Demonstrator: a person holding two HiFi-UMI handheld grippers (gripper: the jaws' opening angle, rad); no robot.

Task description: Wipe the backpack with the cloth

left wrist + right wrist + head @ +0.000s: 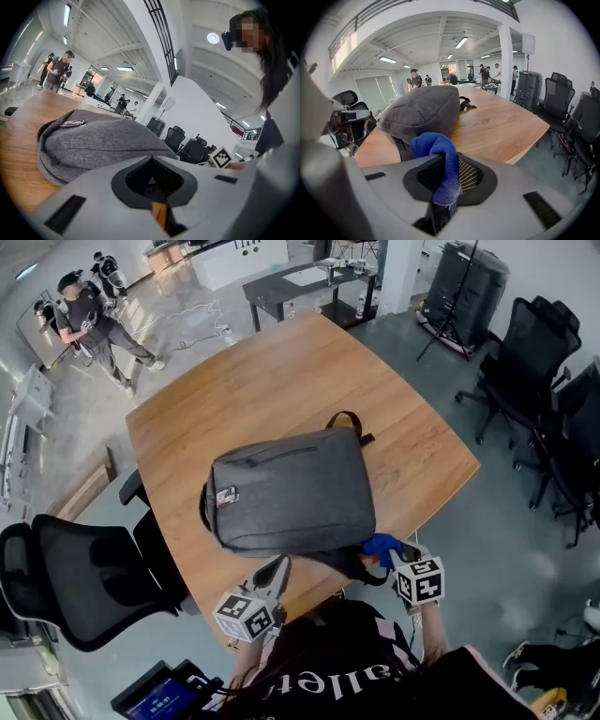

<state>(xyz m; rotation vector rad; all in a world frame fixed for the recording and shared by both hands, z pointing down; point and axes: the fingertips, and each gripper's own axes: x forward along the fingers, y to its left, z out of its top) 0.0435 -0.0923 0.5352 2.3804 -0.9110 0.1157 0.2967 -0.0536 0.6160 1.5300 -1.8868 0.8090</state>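
Observation:
A grey backpack [291,488] lies flat on the wooden table [281,371], its top handle pointing away from me. My right gripper [398,554] is at the pack's near right corner, shut on a blue cloth [380,546]. In the right gripper view the cloth [440,154] hangs folded between the jaws, with the backpack [422,110] just ahead. Close to the pack's near edge on the left, my left gripper [278,568] has its jaws together and nothing between them. The left gripper view looks along the backpack [93,145] from low over the table.
A black mesh office chair [75,582] stands against the table's left side. More black chairs [534,381] are off to the right. A dark desk [300,287] and a person [89,320] are far behind. The table's near edge is right under my grippers.

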